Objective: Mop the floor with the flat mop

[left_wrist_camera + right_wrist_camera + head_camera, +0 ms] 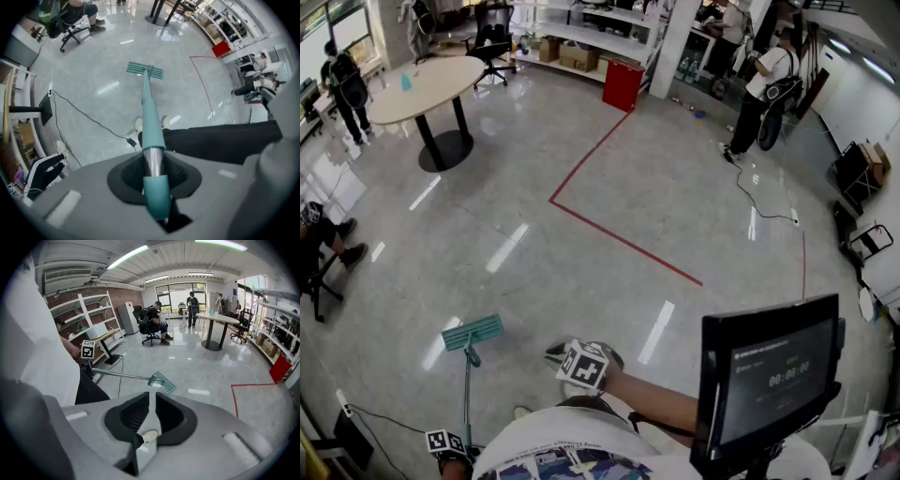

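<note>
Mop (472,331), just one, has its handle clamped by left gripper (152,164); right gripper (152,411) jaws sit together, empty.

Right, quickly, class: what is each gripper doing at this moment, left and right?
Left gripper: closed on the mop handle.
Right gripper: jaws together, holding nothing.

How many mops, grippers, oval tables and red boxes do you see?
flat mop: 1
grippers: 2, the left gripper and the right gripper
oval table: 1
red box: 1
Total: 5
</note>
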`<state>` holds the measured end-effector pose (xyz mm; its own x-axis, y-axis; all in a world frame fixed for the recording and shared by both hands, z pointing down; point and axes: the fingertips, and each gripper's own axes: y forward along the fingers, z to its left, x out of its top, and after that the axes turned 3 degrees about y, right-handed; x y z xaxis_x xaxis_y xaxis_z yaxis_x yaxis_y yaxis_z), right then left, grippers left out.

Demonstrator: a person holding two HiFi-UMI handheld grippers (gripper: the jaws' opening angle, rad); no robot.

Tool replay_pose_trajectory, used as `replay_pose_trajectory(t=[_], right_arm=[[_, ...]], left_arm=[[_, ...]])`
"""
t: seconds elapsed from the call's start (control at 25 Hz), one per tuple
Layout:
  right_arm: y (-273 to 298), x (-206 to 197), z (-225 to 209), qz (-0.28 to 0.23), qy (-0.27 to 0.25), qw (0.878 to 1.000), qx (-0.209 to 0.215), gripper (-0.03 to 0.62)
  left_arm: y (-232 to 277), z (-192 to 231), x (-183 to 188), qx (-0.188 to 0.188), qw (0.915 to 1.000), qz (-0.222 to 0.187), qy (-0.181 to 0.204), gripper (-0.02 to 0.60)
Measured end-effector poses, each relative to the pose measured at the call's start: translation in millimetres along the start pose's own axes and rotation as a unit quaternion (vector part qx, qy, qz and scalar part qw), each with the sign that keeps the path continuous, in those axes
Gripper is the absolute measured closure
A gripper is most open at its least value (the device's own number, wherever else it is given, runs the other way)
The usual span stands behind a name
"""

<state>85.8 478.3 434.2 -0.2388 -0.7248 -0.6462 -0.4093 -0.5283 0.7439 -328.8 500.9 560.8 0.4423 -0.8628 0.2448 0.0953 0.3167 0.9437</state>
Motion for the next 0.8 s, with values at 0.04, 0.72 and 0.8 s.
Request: replay_pose_trajectory(t=[0.04, 0.72, 0.8], right_arm=[[-5.7, -7.1, -3.9, 0.003, 0.008, 1.0, -0.004, 0.548], [9.3, -20.4, -27.3, -0.008, 0.012, 0.999, 0.051, 0.545], [15.7, -13.4, -24.0, -0.006, 0.007, 0.998, 0.06, 0.539]], left_arm=[[5.8, -2.9, 5.5, 0.0, 1.0, 0.003, 0.009, 0.499], [3.4, -40.0, 12.3, -0.026, 0.9981, -0.035, -0.044, 0.499], [-0.4, -35.7, 7.9, -0.028, 0.9975, -0.035, -0.054, 0.499]])
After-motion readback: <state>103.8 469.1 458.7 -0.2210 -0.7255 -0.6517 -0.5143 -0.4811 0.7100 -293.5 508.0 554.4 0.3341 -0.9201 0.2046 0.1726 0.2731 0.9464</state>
